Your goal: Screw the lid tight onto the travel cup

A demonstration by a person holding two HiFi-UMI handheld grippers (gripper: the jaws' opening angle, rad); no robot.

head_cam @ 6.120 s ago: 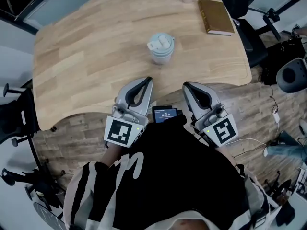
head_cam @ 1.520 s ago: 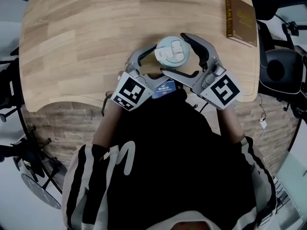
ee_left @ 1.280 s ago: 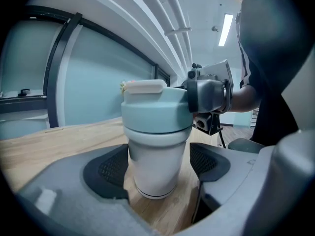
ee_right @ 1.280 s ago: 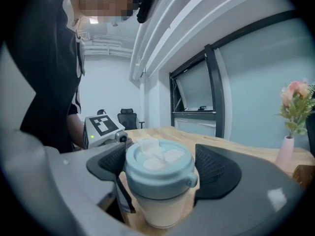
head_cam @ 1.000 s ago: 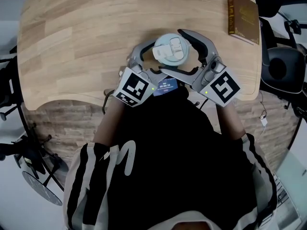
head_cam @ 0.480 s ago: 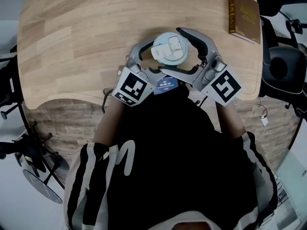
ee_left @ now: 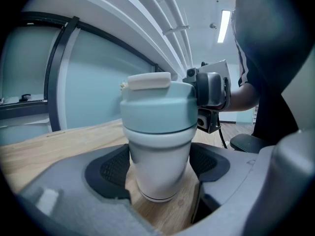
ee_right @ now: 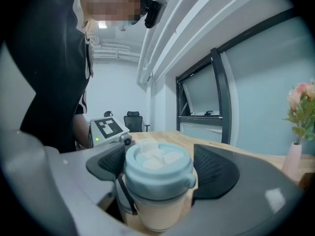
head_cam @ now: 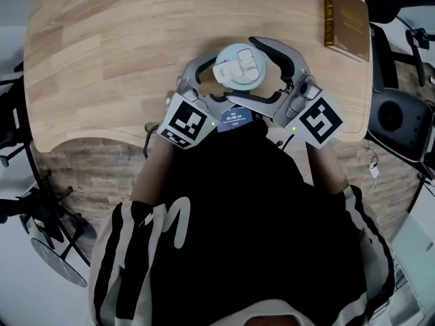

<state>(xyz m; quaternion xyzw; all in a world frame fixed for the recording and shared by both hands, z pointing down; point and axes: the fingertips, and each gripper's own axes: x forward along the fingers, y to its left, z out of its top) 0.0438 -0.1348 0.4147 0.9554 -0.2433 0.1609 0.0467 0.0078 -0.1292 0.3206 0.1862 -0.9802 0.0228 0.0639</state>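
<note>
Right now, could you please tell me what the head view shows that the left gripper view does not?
Only the head view: the brown book at the far right of the table, the top face of the lid, and a small screen near the person's chest. Only the left gripper view: the travel cup's white body standing on the wood, clamped between the left gripper's pads, plus the glazed wall behind. Both: the table, the lidded cup and the right gripper closed on the lid.
</note>
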